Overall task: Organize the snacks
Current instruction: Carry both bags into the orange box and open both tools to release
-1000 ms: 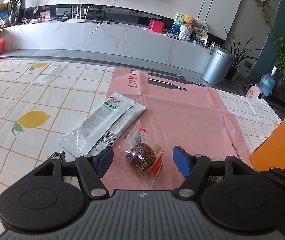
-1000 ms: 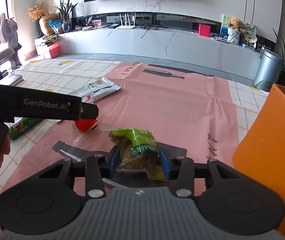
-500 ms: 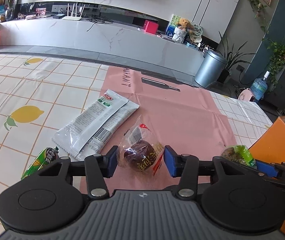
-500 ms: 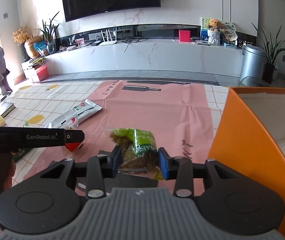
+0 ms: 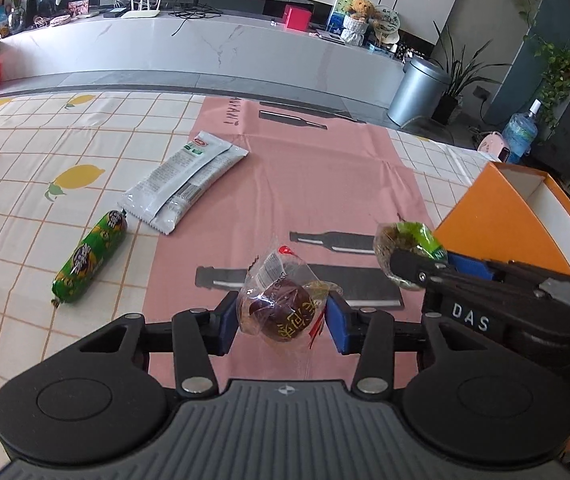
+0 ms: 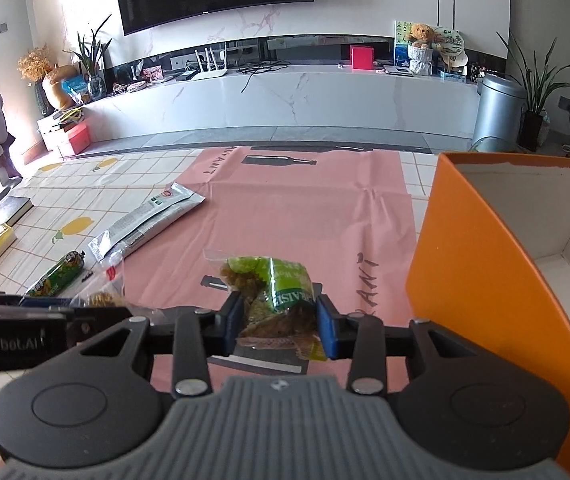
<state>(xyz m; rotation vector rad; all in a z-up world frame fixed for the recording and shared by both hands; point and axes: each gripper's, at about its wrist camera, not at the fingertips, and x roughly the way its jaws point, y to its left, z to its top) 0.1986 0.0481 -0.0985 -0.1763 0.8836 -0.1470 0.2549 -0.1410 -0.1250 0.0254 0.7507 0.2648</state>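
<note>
Two grippers beside the orange box [image 6: 481, 280], both above the pink mat [image 5: 325, 184]: left gripper [image 5: 283, 316] just closed on a clear-wrapped dark snack [image 5: 281, 308], right gripper [image 6: 279, 320] clamps a green raisin pkt [image 6: 277, 284].

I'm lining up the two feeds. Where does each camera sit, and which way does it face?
Left wrist: behind the left claw, angled down at the table; claw grips the dark snack; right claw intrudes.
Right wrist: behind the right claw, gripping the green packet beside the orange box.
Shared: pink mat, white pouches.
</note>
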